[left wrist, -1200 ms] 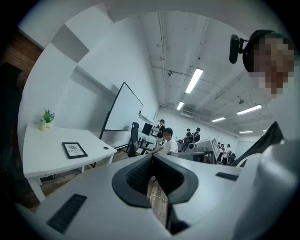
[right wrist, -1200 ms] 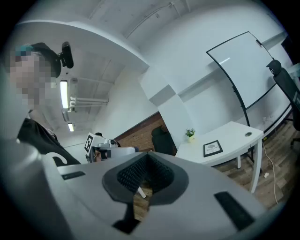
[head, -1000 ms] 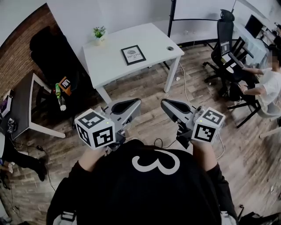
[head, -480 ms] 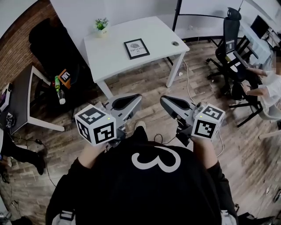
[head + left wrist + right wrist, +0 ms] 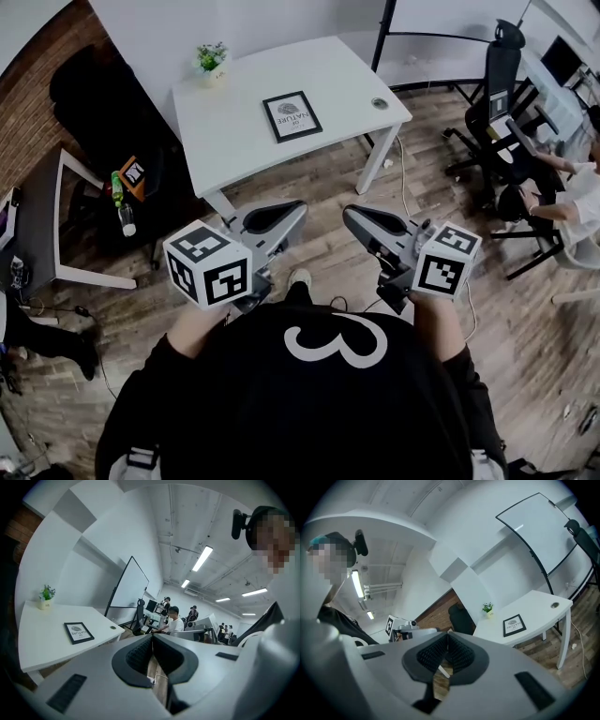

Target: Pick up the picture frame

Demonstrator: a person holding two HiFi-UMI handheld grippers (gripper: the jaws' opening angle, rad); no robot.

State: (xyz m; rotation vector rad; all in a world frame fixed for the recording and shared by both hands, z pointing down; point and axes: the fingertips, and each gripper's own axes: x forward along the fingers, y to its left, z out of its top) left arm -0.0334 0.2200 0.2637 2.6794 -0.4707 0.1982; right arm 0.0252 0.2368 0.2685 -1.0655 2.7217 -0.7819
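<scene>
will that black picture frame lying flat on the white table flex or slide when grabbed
Probably stiff: the picture frame has a straight black border. Lying flat on the smooth table, it may slide when nudged, and its low edge looks hard to pinch.

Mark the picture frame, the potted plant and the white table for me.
picture frame (image 5: 292,116), head view, on its white printed centre.
potted plant (image 5: 210,58), head view, on the green leaves.
white table (image 5: 345,86), head view, on bare tabletop right of the frame.

White desk (image 5: 234,122) on wood floor (image 5: 314,187)
</scene>
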